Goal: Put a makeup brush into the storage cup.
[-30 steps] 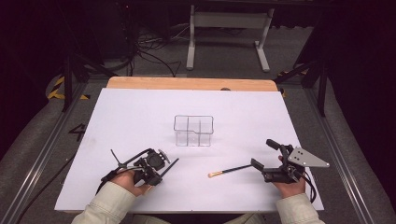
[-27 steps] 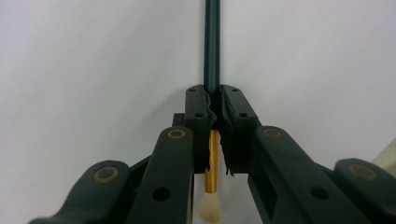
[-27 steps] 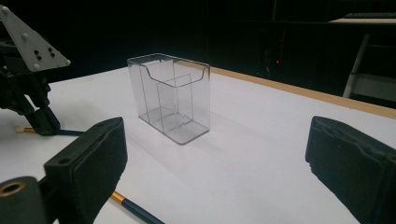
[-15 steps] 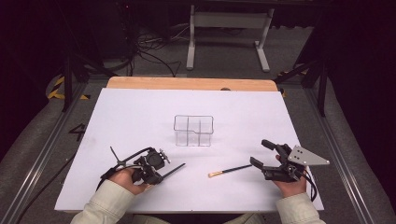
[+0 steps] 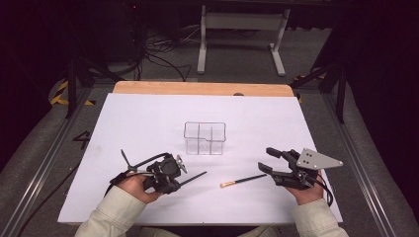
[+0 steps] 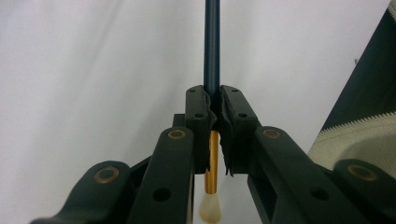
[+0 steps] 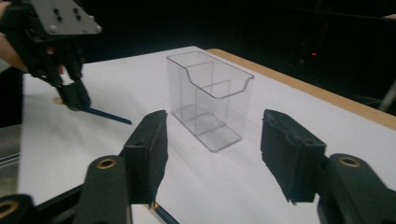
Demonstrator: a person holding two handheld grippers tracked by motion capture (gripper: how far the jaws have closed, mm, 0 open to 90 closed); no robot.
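Observation:
My left gripper (image 5: 174, 174) is shut on a thin brush (image 6: 212, 46) with a dark blue handle, a gold ferrule and pale bristles; the handle sticks out past the jaws toward the table's middle. A second brush (image 5: 243, 180) lies on the white table, its gold end pointing left, just left of my right gripper (image 5: 265, 159). The right gripper's jaws have just been closing and stand partly apart with nothing between them. A clear divided box (image 5: 205, 138) stands at the table's centre, and it lies ahead of the jaws in the right gripper view (image 7: 210, 98).
The white sheet (image 5: 148, 118) covers the table, with a wooden edge (image 5: 202, 89) at the far side. Metal stand legs and cables lie on the dark floor beyond. In the right gripper view the other hand's gripper (image 7: 74, 98) is at the upper left.
The right gripper's jaws have narrowed. Both hands have lifted a little above the sheet, and the left still clamps its brush.

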